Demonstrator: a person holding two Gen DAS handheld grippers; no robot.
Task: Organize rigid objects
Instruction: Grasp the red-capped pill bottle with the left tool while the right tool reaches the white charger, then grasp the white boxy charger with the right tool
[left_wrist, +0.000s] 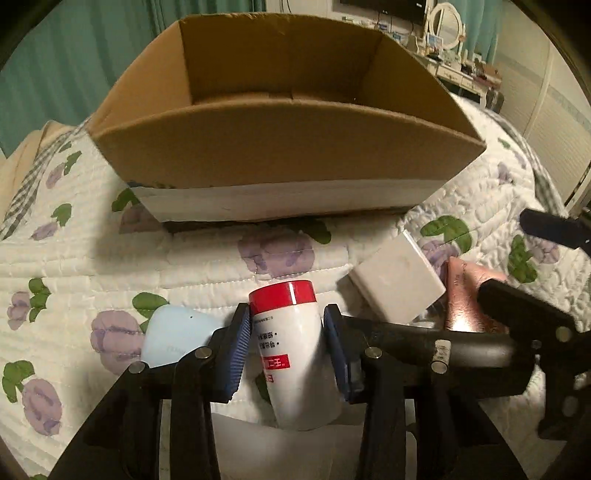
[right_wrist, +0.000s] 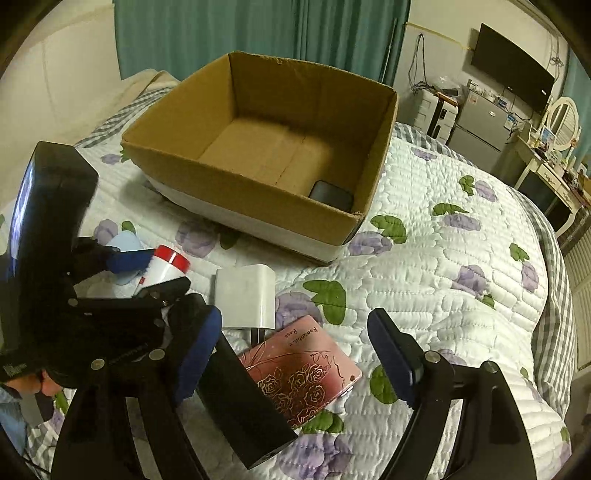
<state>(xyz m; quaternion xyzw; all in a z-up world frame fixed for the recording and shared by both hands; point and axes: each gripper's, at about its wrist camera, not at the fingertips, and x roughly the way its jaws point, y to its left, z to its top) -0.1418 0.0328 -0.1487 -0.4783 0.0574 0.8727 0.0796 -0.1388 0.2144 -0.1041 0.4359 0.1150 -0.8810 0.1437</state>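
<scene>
My left gripper (left_wrist: 287, 328) is shut on a white bottle with a red cap (left_wrist: 295, 347), just above the floral quilt; the same bottle shows in the right wrist view (right_wrist: 166, 267). A pale blue case (left_wrist: 173, 339) lies left of it. A white charger block (left_wrist: 397, 282) (right_wrist: 245, 295) and a pink rose-patterned box (right_wrist: 303, 373) (left_wrist: 467, 295) lie to the right. My right gripper (right_wrist: 299, 332) is open above the pink box. The open cardboard box (left_wrist: 288, 147) (right_wrist: 236, 181) stands behind, with a dark phone-like item (right_wrist: 330, 195) inside.
The quilt (right_wrist: 443, 266) covers the whole bed. A black rectangular bar (right_wrist: 243, 406) lies beside the pink box. A dresser with a mirror (right_wrist: 561, 122), a fridge and a wall TV stand at the far right. Green curtains hang behind the box.
</scene>
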